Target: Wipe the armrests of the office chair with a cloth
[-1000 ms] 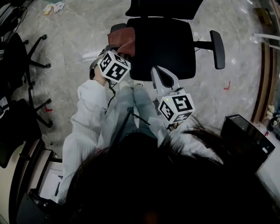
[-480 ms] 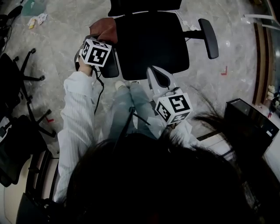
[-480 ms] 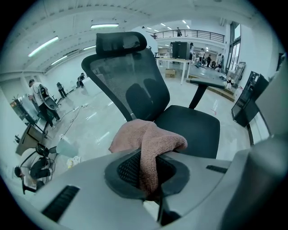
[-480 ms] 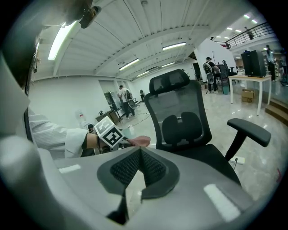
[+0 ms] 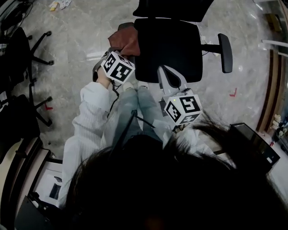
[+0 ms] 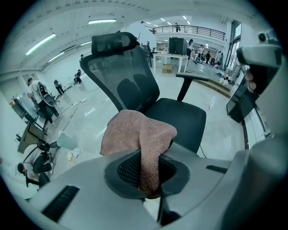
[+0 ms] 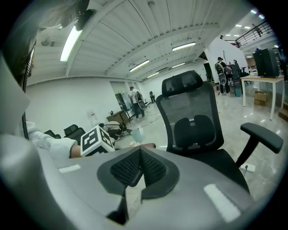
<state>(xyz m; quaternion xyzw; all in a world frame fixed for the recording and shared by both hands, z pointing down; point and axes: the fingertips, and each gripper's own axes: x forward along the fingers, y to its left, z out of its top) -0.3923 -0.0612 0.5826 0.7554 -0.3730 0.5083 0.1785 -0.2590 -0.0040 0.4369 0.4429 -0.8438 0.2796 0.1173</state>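
The black office chair (image 5: 168, 47) stands before me on the floor. A reddish-brown cloth (image 5: 126, 40) lies over its left armrest and hides most of it. My left gripper (image 5: 118, 67) is just behind the cloth and shut on it; in the left gripper view the cloth (image 6: 139, 134) hangs out from between the jaws, with the seat (image 6: 180, 117) behind. The right armrest (image 5: 225, 51) is bare. My right gripper (image 5: 167, 80) hovers by the seat's front edge, shut with nothing in it (image 7: 140, 168). The right gripper view shows the chair back (image 7: 193, 117) and the left gripper's cube (image 7: 96, 139).
Other black chairs (image 5: 22, 58) stand at the left. A black box (image 5: 252, 143) sits at the lower right. Scraps of paper (image 5: 58, 5) lie at the far left, and a red mark (image 5: 233, 92) is on the marble floor. People stand far off in the hall.
My left gripper, with the cloth in it, has drawn back toward me along the left armrest after reaching further forward half a second ago. The right gripper stays put.
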